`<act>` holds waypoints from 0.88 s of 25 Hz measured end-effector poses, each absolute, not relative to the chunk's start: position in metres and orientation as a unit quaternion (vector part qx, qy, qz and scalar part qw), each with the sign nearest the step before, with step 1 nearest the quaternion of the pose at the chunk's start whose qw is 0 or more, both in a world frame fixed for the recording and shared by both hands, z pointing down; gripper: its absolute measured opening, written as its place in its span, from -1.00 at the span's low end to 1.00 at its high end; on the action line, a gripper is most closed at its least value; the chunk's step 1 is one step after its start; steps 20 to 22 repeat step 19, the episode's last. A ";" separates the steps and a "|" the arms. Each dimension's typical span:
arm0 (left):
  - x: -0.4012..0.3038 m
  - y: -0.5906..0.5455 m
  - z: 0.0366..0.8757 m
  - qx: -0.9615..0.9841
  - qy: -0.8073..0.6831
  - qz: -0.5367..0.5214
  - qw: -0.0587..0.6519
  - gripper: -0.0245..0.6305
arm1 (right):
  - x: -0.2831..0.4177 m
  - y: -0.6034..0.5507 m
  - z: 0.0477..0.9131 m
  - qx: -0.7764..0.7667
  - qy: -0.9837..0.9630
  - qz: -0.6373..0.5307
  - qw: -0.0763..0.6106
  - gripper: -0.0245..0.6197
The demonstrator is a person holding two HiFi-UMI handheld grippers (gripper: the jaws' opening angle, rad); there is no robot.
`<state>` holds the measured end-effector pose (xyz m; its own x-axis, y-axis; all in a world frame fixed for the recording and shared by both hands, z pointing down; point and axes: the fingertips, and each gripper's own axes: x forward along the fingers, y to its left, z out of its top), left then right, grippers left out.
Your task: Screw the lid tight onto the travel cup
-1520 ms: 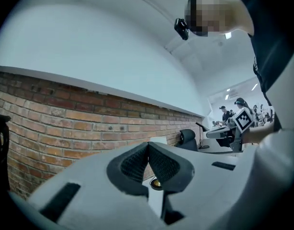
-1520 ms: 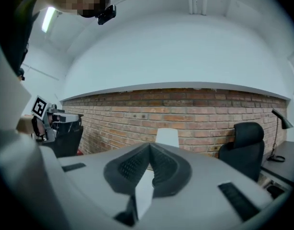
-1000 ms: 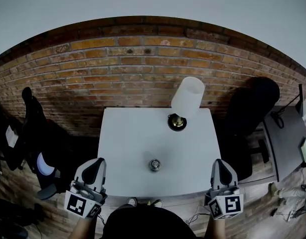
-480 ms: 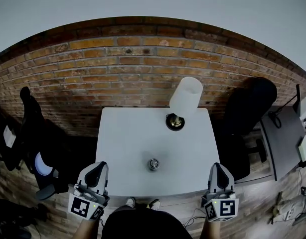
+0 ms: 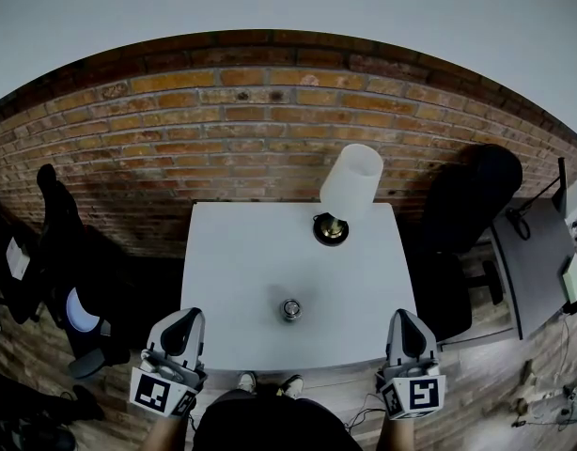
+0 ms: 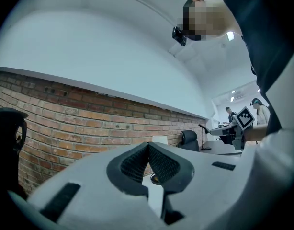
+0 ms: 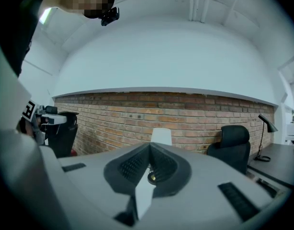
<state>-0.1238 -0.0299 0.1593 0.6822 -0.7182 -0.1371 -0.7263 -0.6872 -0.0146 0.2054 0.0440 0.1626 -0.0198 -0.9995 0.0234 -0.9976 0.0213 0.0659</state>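
You are holding both tools at the near edge of the desk (image 5: 241, 252). The left tool (image 5: 183, 319) is hanging by the desk's near left corner and the right tool (image 5: 405, 318) by its near right corner, each pointing roughly level toward the far wall. Both tools are sitting closed right up, with nothing pinched in either. Ahead of you, near the middle of the desk, a small round shiny thing is standing alone. I am taking it for the travel cup (image 5: 290, 309), seen end-on from above, so its long axis is probably running upright. It is too small to tell whether the lid is already sitting on it. The cup is lying forward and inward from both tools, about midway between them, so neither hand is clearly nearer and each would be reaching diagonally toward the centre. Farther back, by the desk's far edge and to the right, a lamp (image 5: 352, 181) with a white shade is standing well apart from the cup. Behind it the brick wall (image 5: 223, 130) is closing off the scene.
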 end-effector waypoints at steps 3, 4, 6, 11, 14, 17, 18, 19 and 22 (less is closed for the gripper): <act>-0.123 -0.031 0.157 -0.918 0.391 0.062 0.036 -0.85 | 0.202 0.042 0.159 0.696 -0.717 -0.023 0.031 -0.89; -0.123 -0.030 0.158 -0.918 0.390 0.061 0.036 -0.85 | 0.201 0.042 0.159 0.695 -0.718 -0.022 0.030 -0.89; -0.123 -0.030 0.158 -0.919 0.389 0.059 0.034 -0.85 | 0.199 0.042 0.161 0.694 -0.719 -0.020 0.029 -0.89; -0.125 -0.030 0.163 -0.920 0.386 0.051 0.032 -0.85 | 0.192 0.042 0.161 0.693 -0.720 -0.021 0.027 -0.89; -0.130 -0.032 0.172 -0.919 0.392 0.035 0.029 -0.85 | 0.192 0.042 0.161 0.694 -0.719 -0.021 0.028 -0.89; -0.129 -0.030 0.178 -0.920 0.391 0.021 0.009 -0.85 | 0.191 0.042 0.160 0.695 -0.718 -0.022 0.027 -0.89; -0.130 -0.030 0.180 -0.920 0.391 0.016 0.004 -0.85 | 0.190 0.042 0.159 0.695 -0.718 -0.023 0.026 -0.89; -0.131 -0.030 0.183 -0.920 0.392 0.012 -0.001 -0.85 | 0.189 0.041 0.159 0.695 -0.718 -0.023 0.026 -0.89; -0.131 -0.030 0.183 -0.920 0.392 0.012 -0.001 -0.85 | 0.189 0.041 0.159 0.695 -0.718 -0.023 0.026 -0.89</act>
